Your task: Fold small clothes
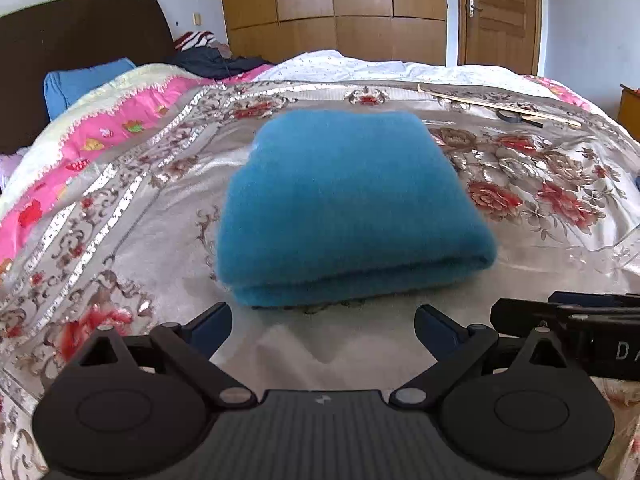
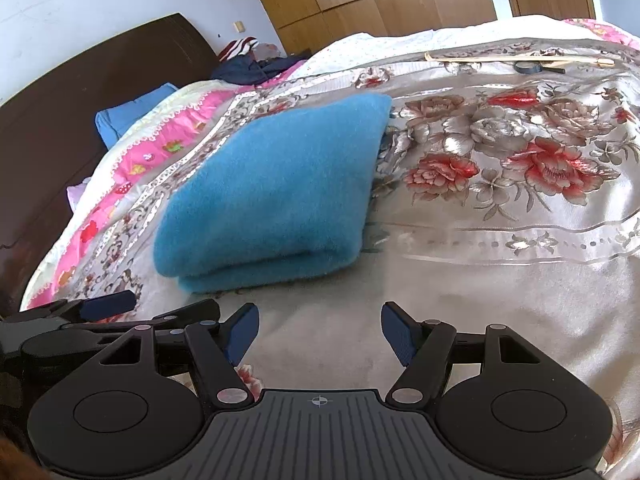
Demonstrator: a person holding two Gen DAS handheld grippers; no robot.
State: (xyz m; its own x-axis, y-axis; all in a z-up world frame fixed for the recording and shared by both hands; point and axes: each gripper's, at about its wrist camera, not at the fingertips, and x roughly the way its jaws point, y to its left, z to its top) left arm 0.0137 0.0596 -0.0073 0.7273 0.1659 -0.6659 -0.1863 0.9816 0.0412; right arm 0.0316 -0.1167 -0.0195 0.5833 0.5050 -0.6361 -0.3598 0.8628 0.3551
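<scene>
Both tongs [image 1: 323, 330] [image 2: 319, 330] agape, empty.

Left black plastic hand-held gripper [image 1: 323, 326] is showing blue finger pads [image 1: 214, 322], silver pivot screws, ribbed grey base plate. Right black hand-held gripper [image 2: 319, 334] is showing matching parts, crosshair marking.

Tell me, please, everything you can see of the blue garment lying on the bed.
The blue garment is a fuzzy, fleece-like piece in plain bright blue, folded into a thick, roughly rectangular bundle with at least two layers showing along its rounded near edge. It lies flat on the shiny floral bedspread, which alone touches it. Both hand-held grippers, left and right, sit open just short of it.
</scene>
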